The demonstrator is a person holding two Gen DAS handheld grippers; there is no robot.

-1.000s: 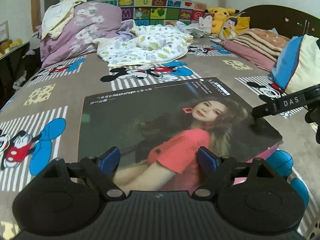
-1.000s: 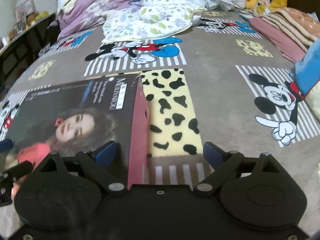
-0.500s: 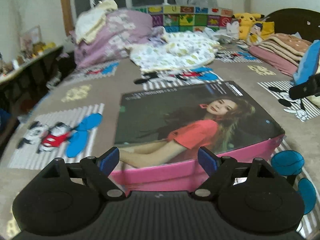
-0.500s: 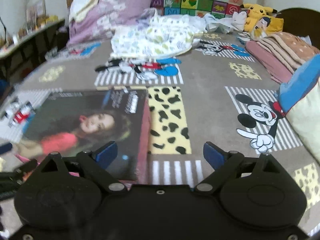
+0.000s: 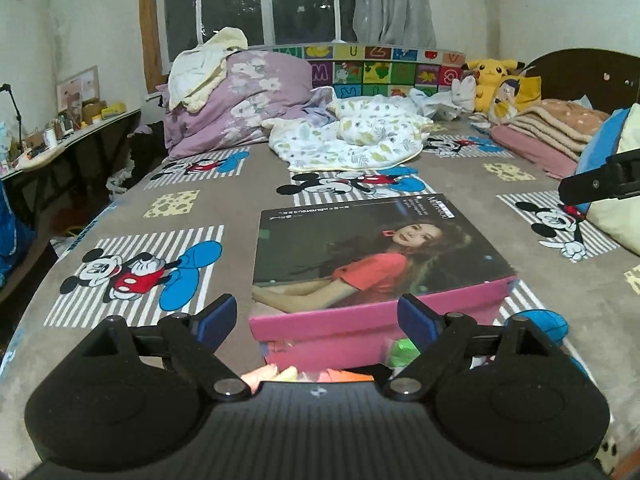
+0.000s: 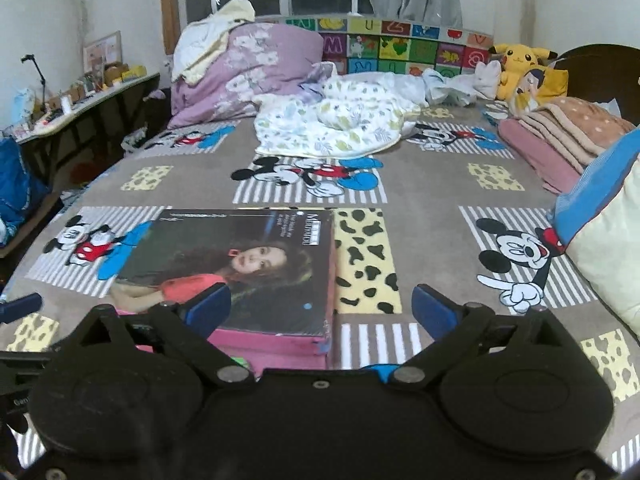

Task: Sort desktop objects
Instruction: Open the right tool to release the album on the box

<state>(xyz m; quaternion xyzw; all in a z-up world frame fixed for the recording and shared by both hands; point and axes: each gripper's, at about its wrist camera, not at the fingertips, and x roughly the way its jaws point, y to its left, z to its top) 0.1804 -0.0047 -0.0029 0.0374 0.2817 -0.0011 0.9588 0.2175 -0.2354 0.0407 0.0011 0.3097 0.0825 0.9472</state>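
A flat pink box (image 5: 372, 252) with a photo of a woman in a red top on its lid lies on the Mickey Mouse bedspread (image 5: 192, 200). It also shows in the right wrist view (image 6: 240, 272). My left gripper (image 5: 318, 316) is open and empty, just short of the box's near pink side. Small bright objects, pink, yellow, orange and green (image 5: 304, 374), lie blurred in front of the box under the gripper. My right gripper (image 6: 322, 306) is open and empty above the box's near right corner. Part of the right gripper shows at the right edge of the left wrist view (image 5: 600, 182).
A leaf-print blanket (image 5: 352, 140) and a purple quilt (image 5: 240, 100) are heaped at the far end. Folded blankets (image 5: 552, 128), a blue and cream pillow (image 6: 600, 216) and a Pikachu plush (image 5: 490, 76) line the right. A cluttered desk (image 5: 60, 136) stands at the left.
Both grippers have pulled back and risen from the box. The box's pink near side and the small bright objects in front of it have come into view. Both stayed open.
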